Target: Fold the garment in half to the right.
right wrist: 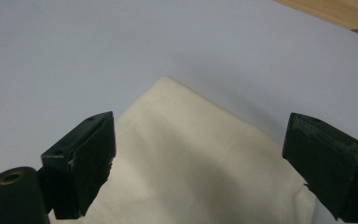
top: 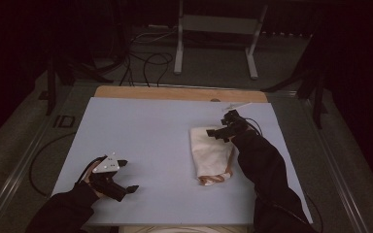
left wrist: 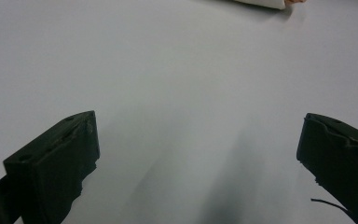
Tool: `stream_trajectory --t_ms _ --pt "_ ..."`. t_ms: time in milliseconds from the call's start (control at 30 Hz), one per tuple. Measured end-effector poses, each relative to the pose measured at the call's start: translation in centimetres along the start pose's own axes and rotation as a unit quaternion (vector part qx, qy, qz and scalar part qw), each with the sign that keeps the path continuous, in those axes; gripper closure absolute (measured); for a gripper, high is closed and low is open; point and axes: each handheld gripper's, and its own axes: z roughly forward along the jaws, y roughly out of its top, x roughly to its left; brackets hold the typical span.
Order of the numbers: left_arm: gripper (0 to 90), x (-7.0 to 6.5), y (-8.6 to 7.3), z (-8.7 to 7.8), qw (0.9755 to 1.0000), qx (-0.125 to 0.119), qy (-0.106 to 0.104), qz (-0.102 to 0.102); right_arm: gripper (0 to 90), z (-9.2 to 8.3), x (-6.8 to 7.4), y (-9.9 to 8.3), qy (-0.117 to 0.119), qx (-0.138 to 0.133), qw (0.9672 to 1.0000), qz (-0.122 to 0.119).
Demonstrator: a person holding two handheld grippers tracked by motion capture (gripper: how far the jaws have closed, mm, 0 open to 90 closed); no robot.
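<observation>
Right gripper (top: 222, 127) is held wide open over the far end of the folded cloth (top: 211, 155) (long axis running near-to-far, right of centre); nothing is pinched. Left gripper (top: 126, 175), also spread, is parked well apart.

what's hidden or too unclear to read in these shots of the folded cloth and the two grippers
- Folded cloth: its right edge, high view, covered by the dark sleeve.
- Same cloth, right gripper view: near part cut off by the bottom edge, partly behind the open right gripper.
- Same cloth, left gripper view: a sliver at the top edge, beyond the open left gripper.
- Small pale thing past the cloth, high view: too small and dim to identify.
</observation>
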Motion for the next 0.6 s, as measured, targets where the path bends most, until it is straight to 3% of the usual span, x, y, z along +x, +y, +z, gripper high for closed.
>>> stream_trajectory --t_ms 267,600 --pt "0.0 0.0 0.0 -0.1 1.0000 0.000 0.002 0.001 9.6 -1.1 0.6 -0.6 0.013 -0.009 0.9998 -0.009" --pt "0.0 0.0 0.0 -0.1 1.0000 0.002 0.003 0.002 9.7 -3.1 1.5 -2.7 0.016 -0.016 0.9994 -0.025"
